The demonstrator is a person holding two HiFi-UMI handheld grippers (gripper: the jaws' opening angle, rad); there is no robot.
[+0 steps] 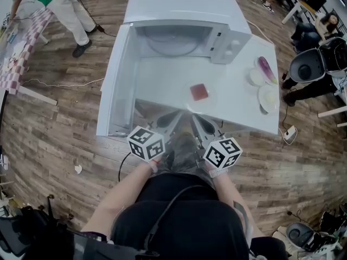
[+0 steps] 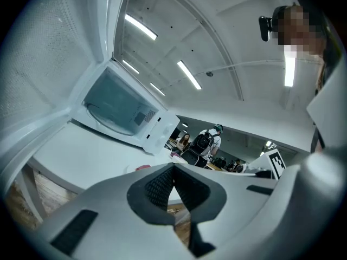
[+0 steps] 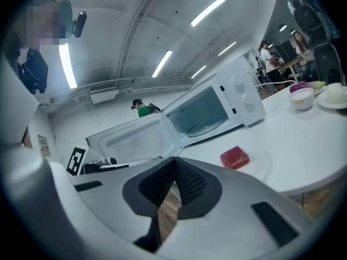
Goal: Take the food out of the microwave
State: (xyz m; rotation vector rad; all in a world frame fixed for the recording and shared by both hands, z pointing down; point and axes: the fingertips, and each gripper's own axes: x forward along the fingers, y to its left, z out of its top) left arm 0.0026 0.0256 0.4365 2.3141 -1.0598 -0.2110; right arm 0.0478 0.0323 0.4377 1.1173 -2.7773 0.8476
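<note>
A red block of food (image 1: 199, 92) lies on a pale plate (image 1: 210, 98) on the white table (image 1: 238, 110), in front of the white microwave (image 1: 184, 10). The microwave door (image 1: 115, 85) stands swung wide to the left, and only the glass turntable (image 1: 172, 41) shows inside. My left gripper (image 1: 173, 119) and right gripper (image 1: 198, 122) hover side by side at the table's near edge, short of the plate, both shut with nothing in them. The food (image 3: 235, 158) lies right of the right gripper (image 3: 173, 159). It (image 2: 142, 167) peeks just over the left gripper (image 2: 173, 166).
At the table's right end stand a small bowl (image 1: 257, 77), a purple vegetable (image 1: 267, 69) and a white plate (image 1: 268, 98). A power strip (image 1: 289, 131) and cables lie on the wooden floor. People stand at the far left and sit at the far right.
</note>
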